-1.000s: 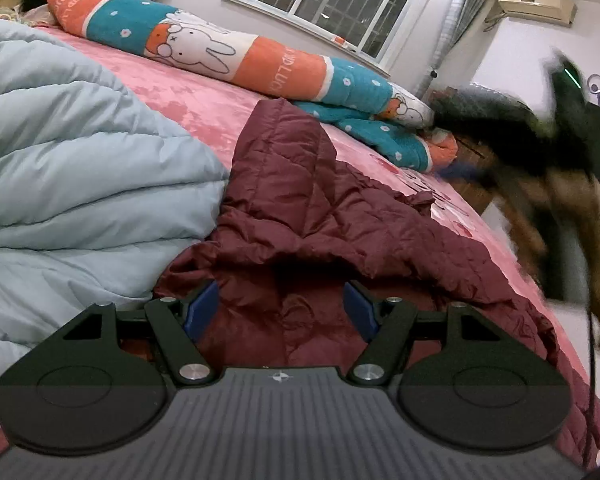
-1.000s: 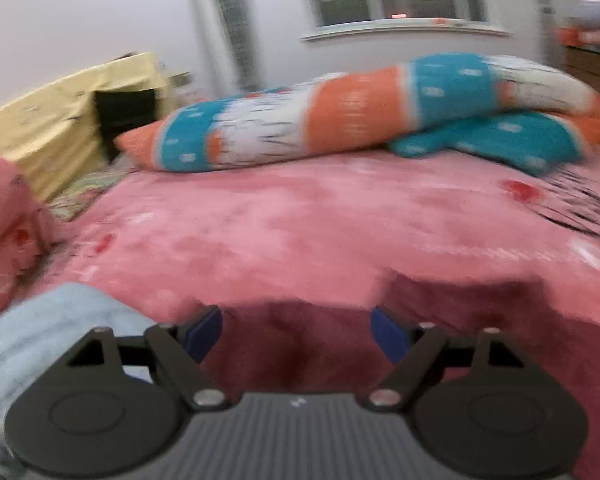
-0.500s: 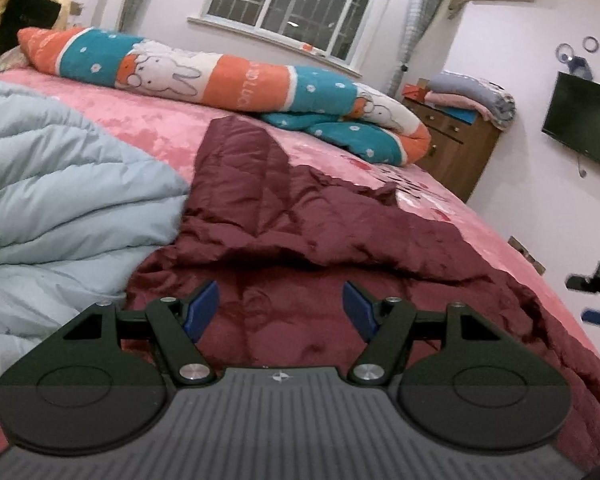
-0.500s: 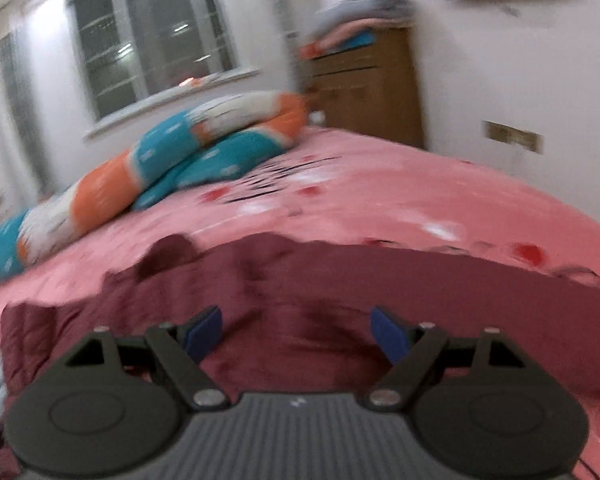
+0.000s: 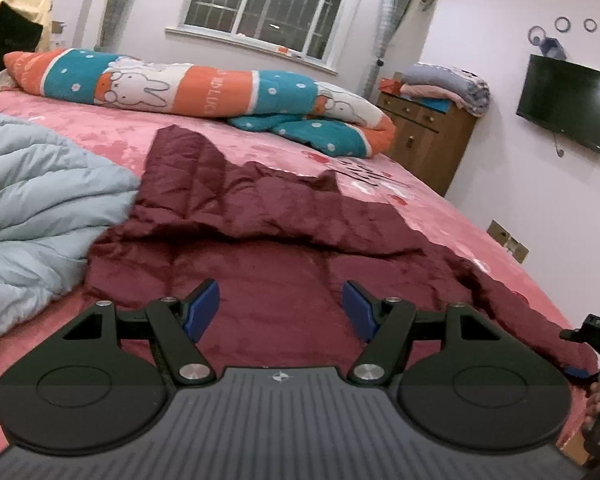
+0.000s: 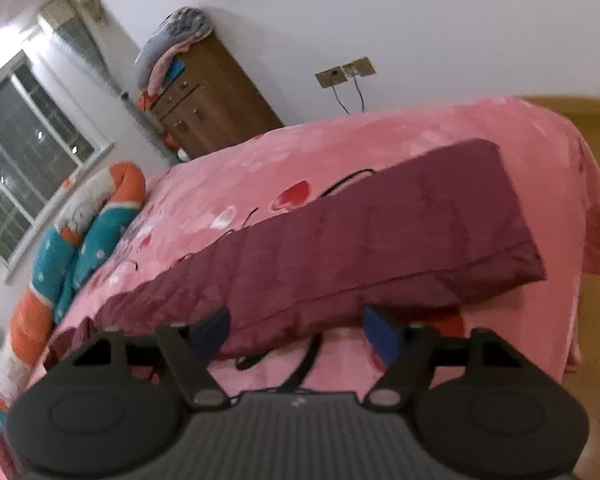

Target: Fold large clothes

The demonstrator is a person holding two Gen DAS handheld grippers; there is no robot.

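A dark maroon quilted coat lies spread over the pink bed. My left gripper hovers open above its near middle, nothing between the blue pads. In the right wrist view the coat runs as a long band to the bed's corner. My right gripper is rolled sideways at the coat's hem, and its jaws are closing. The hem edge lies between the fingertips, and the pads do not press on it. In the left wrist view the right gripper shows at the coat's far right end.
A pale blue quilted cover is heaped on the left of the bed. A rolled rabbit-print blanket lies along the far side under the window. A wooden cabinet and a wall TV stand right. Beyond the bed's corner is floor.
The right gripper swung from the far middle of the bed to the coat's right hem, rolling over, and its jaws narrowed. The left gripper pulled back and rose slightly, still open.
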